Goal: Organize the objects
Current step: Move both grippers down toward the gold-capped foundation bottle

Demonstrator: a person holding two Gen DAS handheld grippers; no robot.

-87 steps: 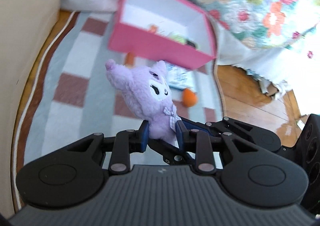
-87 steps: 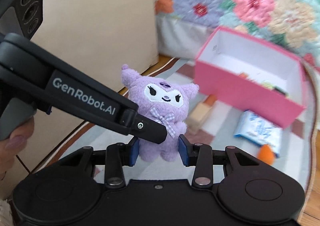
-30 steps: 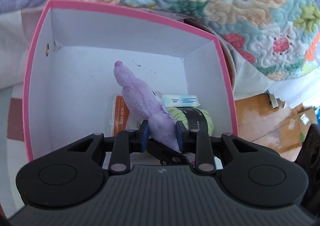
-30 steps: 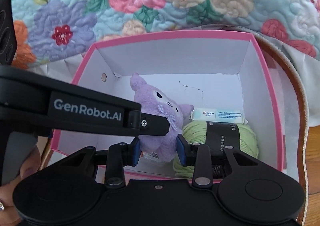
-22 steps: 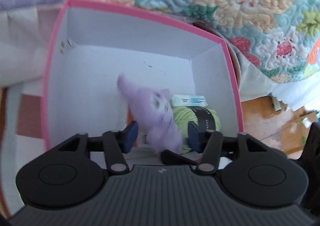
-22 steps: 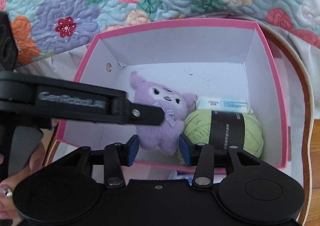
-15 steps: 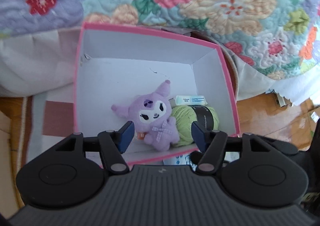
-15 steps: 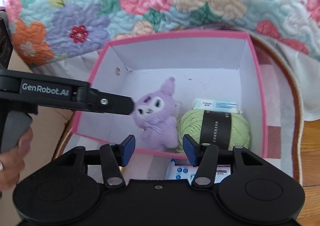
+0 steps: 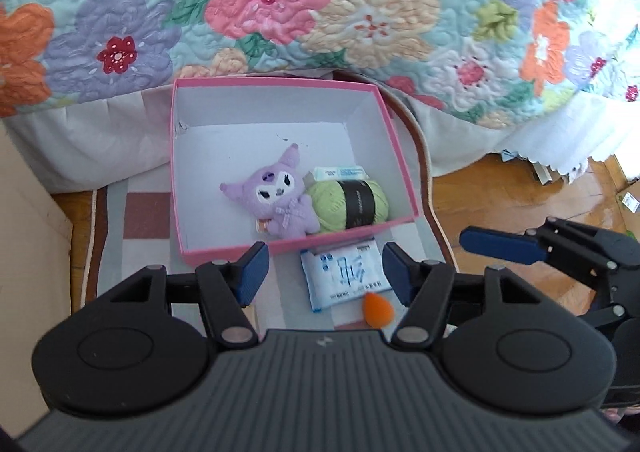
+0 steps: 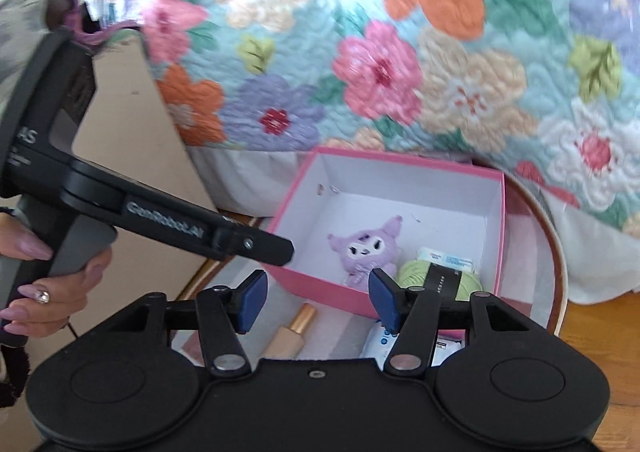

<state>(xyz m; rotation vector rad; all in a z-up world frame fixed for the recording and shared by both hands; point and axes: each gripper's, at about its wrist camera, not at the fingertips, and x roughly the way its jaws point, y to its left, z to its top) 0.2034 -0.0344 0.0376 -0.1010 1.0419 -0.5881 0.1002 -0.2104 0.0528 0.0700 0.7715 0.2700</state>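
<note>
Inside the pink box (image 9: 394,155) on the checked rug (image 9: 140,211), a purple plush toy (image 9: 280,195) lay face up, touching a ball of green yarn (image 9: 352,203) with a small white carton (image 9: 340,173) just behind. Both the left tongs (image 9: 324,276) and the right tongs (image 10: 316,298) hung spread and empty above the near wall. A white packet (image 9: 344,278), an orange teardrop sponge (image 9: 378,310) and a gold-capped bottle (image 10: 294,332) lay on the rug outside, beside the flowered quilt (image 9: 320,11).

My pads (image 9: 251,273) are blue. I see a pink box (image 9: 394,151), purple plush (image 9: 280,195), green yarn (image 9: 332,205), floral quilt (image 9: 320,11).
</note>
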